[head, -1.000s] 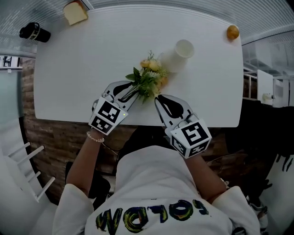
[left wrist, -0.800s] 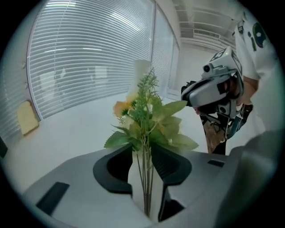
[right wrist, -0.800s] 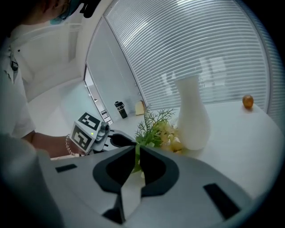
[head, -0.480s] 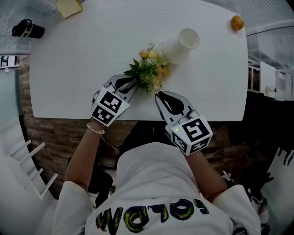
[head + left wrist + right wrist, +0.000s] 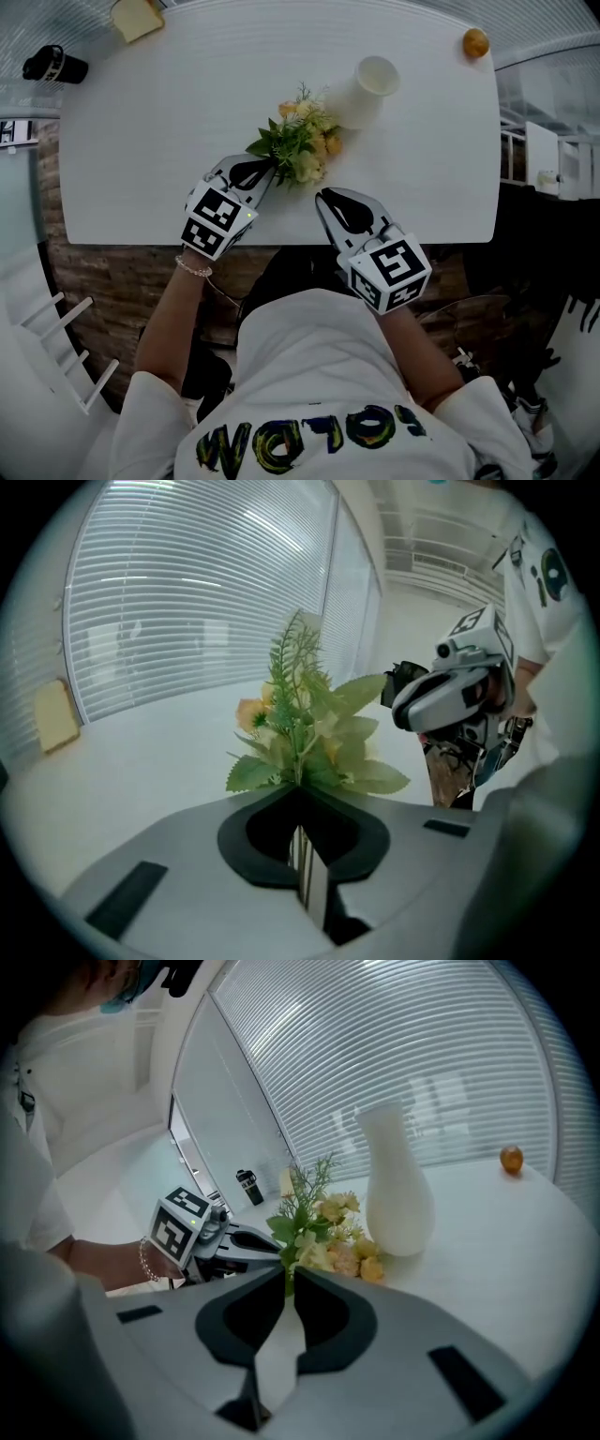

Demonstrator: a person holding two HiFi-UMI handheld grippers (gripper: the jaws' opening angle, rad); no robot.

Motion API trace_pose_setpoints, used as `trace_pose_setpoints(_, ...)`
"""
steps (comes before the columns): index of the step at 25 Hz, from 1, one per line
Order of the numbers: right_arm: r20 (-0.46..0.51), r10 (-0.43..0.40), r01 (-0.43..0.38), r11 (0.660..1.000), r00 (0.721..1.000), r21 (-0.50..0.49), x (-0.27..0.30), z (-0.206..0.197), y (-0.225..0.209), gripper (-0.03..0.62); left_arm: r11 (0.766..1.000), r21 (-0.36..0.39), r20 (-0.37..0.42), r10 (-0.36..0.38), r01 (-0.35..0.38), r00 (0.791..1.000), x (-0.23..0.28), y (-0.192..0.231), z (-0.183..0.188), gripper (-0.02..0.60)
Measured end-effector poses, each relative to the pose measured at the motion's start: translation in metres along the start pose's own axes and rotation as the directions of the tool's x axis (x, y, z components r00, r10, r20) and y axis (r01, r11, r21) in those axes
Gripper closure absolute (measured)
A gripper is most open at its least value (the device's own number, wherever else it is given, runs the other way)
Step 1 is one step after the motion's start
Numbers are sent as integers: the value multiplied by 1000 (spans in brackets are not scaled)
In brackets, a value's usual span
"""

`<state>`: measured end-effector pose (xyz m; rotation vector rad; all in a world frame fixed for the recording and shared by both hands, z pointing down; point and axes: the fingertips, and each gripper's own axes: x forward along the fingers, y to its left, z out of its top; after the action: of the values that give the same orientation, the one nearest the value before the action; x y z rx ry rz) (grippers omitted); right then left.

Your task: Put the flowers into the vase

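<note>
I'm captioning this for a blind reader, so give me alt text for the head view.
Seen from above, the left gripper has just closed its jaws on the stems of a small bunch of flowers on a white table, next to an upright white vase. The right gripper sits near the table's front edge, holding nothing.

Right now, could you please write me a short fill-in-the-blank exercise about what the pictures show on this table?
1. The left gripper is shut on the stems of the ____.
2. The white vase stands ____ on the table.
3. The right gripper holds ____.
Missing words: flowers; upright; nothing.
</note>
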<state>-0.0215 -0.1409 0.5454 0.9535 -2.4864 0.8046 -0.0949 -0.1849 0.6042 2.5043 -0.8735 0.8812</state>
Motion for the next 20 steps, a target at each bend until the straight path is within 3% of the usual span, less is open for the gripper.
trace_pose_setpoints(6,1,33,-33,999,999,13,-4,1,6,551,998,-47,59,32,-29,998,-18,-1,11,566)
trace_pose_setpoints(12,-20,96,-93,990,995,110,9,-6,13,507,997,-54,101,65,-60,993,-38,3,19,566)
trace_pose_setpoints(20,12,155,-154,973,988,172,22,12,18,489,994,-73,198,91,-78,976,-62,11,56,566)
